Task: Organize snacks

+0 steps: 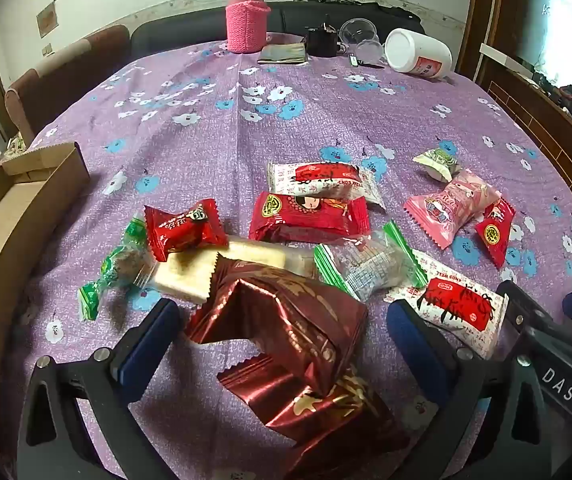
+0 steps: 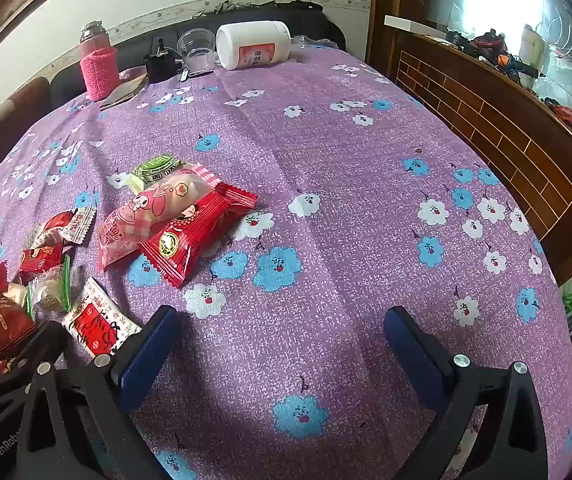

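Several wrapped snacks lie scattered on a purple flowered tablecloth (image 2: 325, 152). In the left wrist view my left gripper (image 1: 282, 324) is open, its blue pads either side of a dark red foil packet (image 1: 286, 312) without pressing on it. A second dark red packet (image 1: 317, 404) lies nearer the camera. Around them are a white-and-red packet (image 1: 449, 312), a green-edged clear packet (image 1: 369, 264), a red packet (image 1: 309, 216) and a cream bar (image 1: 206, 272). My right gripper (image 2: 282, 328) stands open over bare cloth, right of a pink packet (image 2: 154, 212) and a red packet (image 2: 194, 236).
An open cardboard box (image 1: 26, 200) sits at the table's left edge. At the far end stand a flask in a pink knitted sleeve (image 1: 246, 24), a white jar on its side (image 1: 417, 54), clear plastic cups (image 1: 359, 32) and a small black object. A wooden counter (image 2: 505, 132) borders the right.
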`<state>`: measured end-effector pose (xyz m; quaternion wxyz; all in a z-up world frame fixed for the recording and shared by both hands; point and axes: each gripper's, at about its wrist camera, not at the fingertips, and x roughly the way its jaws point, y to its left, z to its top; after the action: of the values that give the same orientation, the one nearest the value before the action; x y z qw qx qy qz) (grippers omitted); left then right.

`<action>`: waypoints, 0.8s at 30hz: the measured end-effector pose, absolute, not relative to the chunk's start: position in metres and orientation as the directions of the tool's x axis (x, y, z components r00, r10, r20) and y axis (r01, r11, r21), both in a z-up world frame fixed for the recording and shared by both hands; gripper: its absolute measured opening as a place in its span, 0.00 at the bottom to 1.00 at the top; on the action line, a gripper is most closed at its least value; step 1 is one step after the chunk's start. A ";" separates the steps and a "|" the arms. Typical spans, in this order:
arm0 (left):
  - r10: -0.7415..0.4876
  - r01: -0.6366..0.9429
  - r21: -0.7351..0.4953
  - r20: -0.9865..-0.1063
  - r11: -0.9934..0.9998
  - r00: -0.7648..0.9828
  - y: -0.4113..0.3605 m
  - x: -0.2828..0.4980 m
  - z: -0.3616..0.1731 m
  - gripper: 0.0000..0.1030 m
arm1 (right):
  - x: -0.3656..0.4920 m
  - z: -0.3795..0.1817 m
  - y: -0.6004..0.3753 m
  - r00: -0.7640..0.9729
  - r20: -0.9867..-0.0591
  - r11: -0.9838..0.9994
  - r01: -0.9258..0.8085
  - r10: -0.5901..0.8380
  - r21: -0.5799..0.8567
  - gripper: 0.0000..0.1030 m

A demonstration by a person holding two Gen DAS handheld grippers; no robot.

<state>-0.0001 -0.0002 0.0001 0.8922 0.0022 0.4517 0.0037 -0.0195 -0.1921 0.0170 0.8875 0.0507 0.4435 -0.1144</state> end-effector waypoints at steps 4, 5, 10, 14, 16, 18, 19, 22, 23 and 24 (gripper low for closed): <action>0.007 -0.004 0.006 -0.806 1.000 0.591 0.000 0.000 0.000 1.00 | -0.020 0.017 -0.192 0.580 -0.799 0.969 0.248 -0.157 -0.010 0.99; 0.006 -0.004 0.004 -0.807 1.000 0.591 0.000 0.000 0.000 1.00 | -0.020 0.017 -0.192 0.580 -0.799 0.969 0.248 -0.157 -0.010 0.99; 0.006 -0.004 0.004 -0.807 1.000 0.591 0.000 0.000 0.000 1.00 | -0.020 0.017 -0.192 0.580 -0.799 0.969 0.248 -0.157 -0.010 0.99; 0.005 -0.005 0.003 -0.807 1.000 0.591 0.000 0.000 0.000 1.00 | -0.019 0.017 -0.192 0.580 -0.799 0.969 0.248 -0.157 -0.010 0.99; 0.005 -0.004 0.004 -0.807 1.000 0.591 0.000 0.000 0.000 1.00 | -0.019 0.017 -0.192 0.580 -0.799 0.969 0.248 -0.157 -0.010 0.99; 0.005 -0.005 0.003 -0.807 1.000 0.591 -0.001 0.000 0.001 1.00 | -0.019 0.017 -0.192 0.580 -0.799 0.969 0.248 -0.157 -0.010 0.99; 0.005 -0.005 0.003 -0.807 1.000 0.591 -0.001 0.000 0.001 1.00 | -0.019 0.017 -0.192 0.580 -0.799 0.969 0.248 -0.157 -0.010 0.99; 0.006 -0.005 0.003 -0.807 1.000 0.591 -0.003 0.000 0.002 1.00 | -0.019 0.017 -0.192 0.580 -0.799 0.969 0.248 -0.157 -0.010 0.99; 0.005 -0.005 0.003 -0.807 1.000 0.591 -0.003 0.000 0.002 1.00 | -0.020 0.017 -0.192 0.580 -0.799 0.969 0.248 -0.157 -0.010 0.99; 0.005 -0.005 0.003 -0.807 1.000 0.591 -0.004 0.000 0.003 1.00 | -0.020 0.017 -0.192 0.580 -0.799 0.969 0.248 -0.157 -0.010 0.99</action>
<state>-0.0004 -0.0038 0.0027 0.8919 0.0005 0.4523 0.0028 -0.0195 -0.1920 0.0168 0.8874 0.0515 0.4436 -0.1140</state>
